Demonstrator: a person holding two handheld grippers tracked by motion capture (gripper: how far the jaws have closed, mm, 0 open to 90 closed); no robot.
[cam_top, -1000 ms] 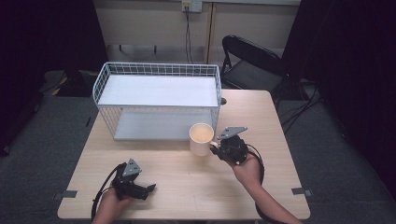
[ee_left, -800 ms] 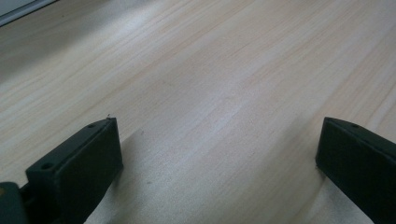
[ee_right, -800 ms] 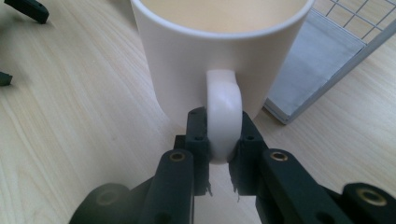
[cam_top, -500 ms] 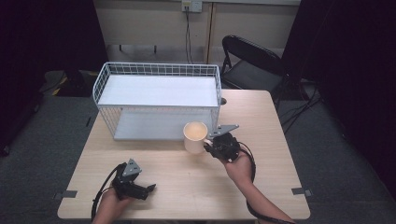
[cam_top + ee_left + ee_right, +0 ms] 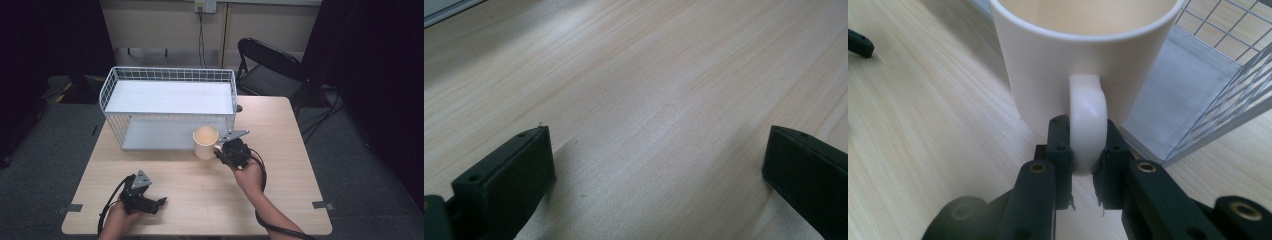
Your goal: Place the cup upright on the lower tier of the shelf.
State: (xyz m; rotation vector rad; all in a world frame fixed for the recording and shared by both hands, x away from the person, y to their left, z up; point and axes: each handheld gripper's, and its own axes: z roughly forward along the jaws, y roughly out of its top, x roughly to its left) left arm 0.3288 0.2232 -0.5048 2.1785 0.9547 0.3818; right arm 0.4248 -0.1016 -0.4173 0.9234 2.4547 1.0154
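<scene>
— Mug [image 5: 205, 142] position, please: where is it being seen?

— It is being held by the right gripper [image 5: 223, 153] just in front of the white wire rack [image 5: 169, 75], near the rack's right front corner. From the high view it cannot be told whether its base is resting on the counter [image 5: 300, 170] or being kept just above it. It is standing upright, with the open mouth facing up.

— How is it being gripped?

— By the handle [image 5: 1088, 120]. In the right gripper view the fingers [image 5: 1060, 145] are being pressed against both sides of the white loop, so they are clamped on it, and the mug's body is being shown beyond them, with the rack's lower shelf [image 5: 1173, 110] and wire mesh at the right.

— And the left gripper [image 5: 156, 203]?

— It is being held low over the near left part of the counter, well apart from the mug. In the left gripper view its fingers [image 5: 509, 175] are being kept wide apart, and bare wood grain is being shown between them.

— Anything else being seen?

— A black folding chair [image 5: 270, 65] is being shown beyond the counter's far right corner.
</scene>
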